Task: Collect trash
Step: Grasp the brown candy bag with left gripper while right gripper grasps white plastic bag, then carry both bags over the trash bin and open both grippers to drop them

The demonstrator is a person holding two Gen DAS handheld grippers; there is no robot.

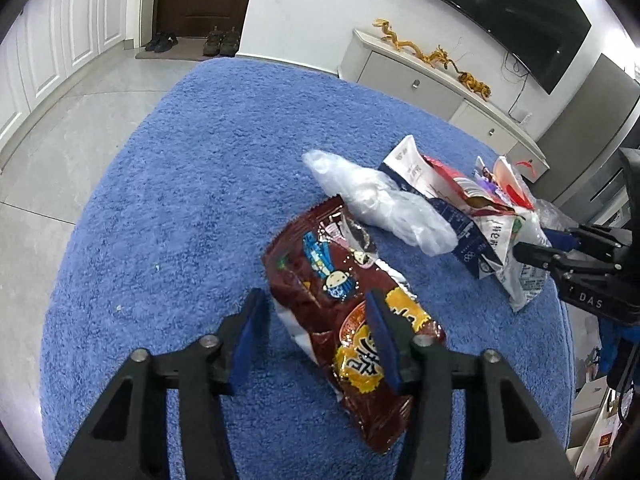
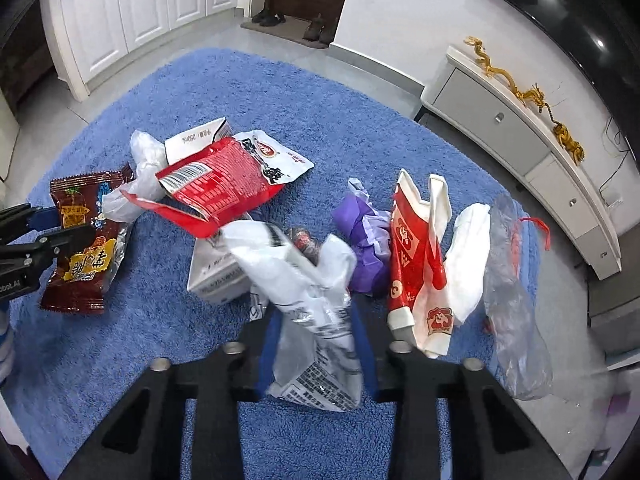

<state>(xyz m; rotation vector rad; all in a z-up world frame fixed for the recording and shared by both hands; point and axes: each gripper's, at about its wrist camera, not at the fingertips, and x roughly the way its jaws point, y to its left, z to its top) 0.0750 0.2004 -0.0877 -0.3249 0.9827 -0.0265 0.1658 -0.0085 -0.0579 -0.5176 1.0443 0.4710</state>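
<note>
A brown snack wrapper [image 1: 352, 300] lies on the blue rug [image 1: 180, 200]. My left gripper [image 1: 316, 336] is open, its fingers astride the wrapper's near half. The wrapper also shows in the right wrist view [image 2: 84, 240], with the left gripper [image 2: 44, 232] over it. My right gripper [image 2: 316, 344] is shut on a white and silver printed bag [image 2: 312, 312] and holds it off the rug. The right gripper [image 1: 560, 256] shows at the right of the left wrist view.
More trash lies on the rug: a red packet [image 2: 216, 184], a clear plastic bag [image 1: 380, 200], a white carton [image 2: 216, 276], purple paper [image 2: 360, 236], a red and white bag [image 2: 420, 264], a clear drawstring bag [image 2: 512, 300]. A low cabinet [image 2: 520, 136] stands beyond.
</note>
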